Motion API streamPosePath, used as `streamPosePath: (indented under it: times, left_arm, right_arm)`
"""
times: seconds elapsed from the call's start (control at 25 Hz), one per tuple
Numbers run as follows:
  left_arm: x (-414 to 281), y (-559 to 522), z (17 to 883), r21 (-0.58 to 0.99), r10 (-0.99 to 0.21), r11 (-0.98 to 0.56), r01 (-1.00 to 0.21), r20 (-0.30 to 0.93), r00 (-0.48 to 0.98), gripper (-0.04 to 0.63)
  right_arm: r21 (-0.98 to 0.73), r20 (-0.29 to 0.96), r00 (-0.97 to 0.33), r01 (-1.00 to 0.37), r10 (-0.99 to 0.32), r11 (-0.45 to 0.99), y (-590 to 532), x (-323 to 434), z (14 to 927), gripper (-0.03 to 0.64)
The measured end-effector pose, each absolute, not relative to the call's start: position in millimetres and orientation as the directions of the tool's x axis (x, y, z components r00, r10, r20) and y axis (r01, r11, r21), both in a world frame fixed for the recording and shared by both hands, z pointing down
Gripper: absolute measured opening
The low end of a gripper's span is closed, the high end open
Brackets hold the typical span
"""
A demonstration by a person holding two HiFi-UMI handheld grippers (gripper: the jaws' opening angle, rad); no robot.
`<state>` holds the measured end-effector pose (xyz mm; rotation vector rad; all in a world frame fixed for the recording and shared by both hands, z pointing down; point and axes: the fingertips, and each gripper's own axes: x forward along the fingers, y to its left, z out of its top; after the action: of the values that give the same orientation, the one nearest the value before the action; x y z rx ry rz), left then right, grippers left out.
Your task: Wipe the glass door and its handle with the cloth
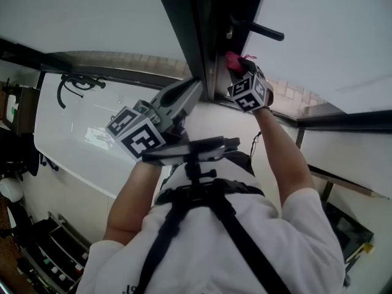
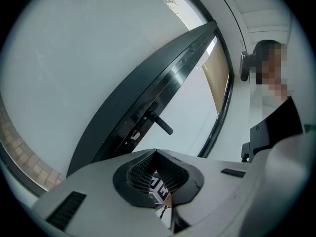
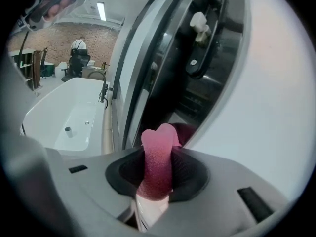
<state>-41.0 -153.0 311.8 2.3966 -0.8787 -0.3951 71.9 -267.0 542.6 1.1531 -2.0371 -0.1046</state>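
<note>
Right gripper point(image 1: 236, 68) pinches pink cloth point(image 3: 158, 157) at the door frame point(image 1: 196, 29); left gripper point(image 1: 193, 90) seems pressed together.

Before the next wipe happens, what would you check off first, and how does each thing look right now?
1. Cloth gripped: the pink cloth is pinched in the right tool. Ok.
2. Cloth in place: it sits by the dark door frame, near the handle. Whether it actually touches: cannot tell.
3. Handle free: nothing hangs on it. Ok.
4. Left tool out of the way: shut, empty, held back from the frame. Ok.
5. Smears left on the glass: cannot tell.
</note>
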Motion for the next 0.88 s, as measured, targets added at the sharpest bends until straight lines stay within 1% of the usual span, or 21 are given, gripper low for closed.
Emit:
streamPosePath:
  times: [0.24, 0.52, 0.64, 0.88]
  left_arm:
    - [-35.8, -151.5, 314.6, 0.601, -0.63, -0.652, -0.463, -0.09, 0.771, -0.012]
    - [-29.5, -149.7, 317.7, 0.61, -0.584, -0.675, -0.415, -0.097, 0.806, -0.012]
    - [-26.4, -147.7, 319.6, 0.614, -0.562, -0.684, -0.394, -0.1, 0.821, -0.012]
    - [-22.3, -146.0, 324.5, 0.618, -0.527, -0.697, -0.363, -0.099, 0.844, -0.012]
  right_arm:
    - [0.396, 0.57, -0.223, -0.769, -0.791, 0.502, -253.1, 94.8, 527.3, 0.107]
    - [0.362, 0.537, -0.177, -0.835, -0.825, 0.415, -228.0, 120.0, 513.1, 0.108]
    - [0.324, 0.528, -0.164, -0.868, -0.833, 0.376, -217.0, 127.2, 513.2, 0.109]
    - [0.296, 0.49, -0.165, -0.892, -0.856, 0.341, -201.0, 126.6, 490.0, 0.109]
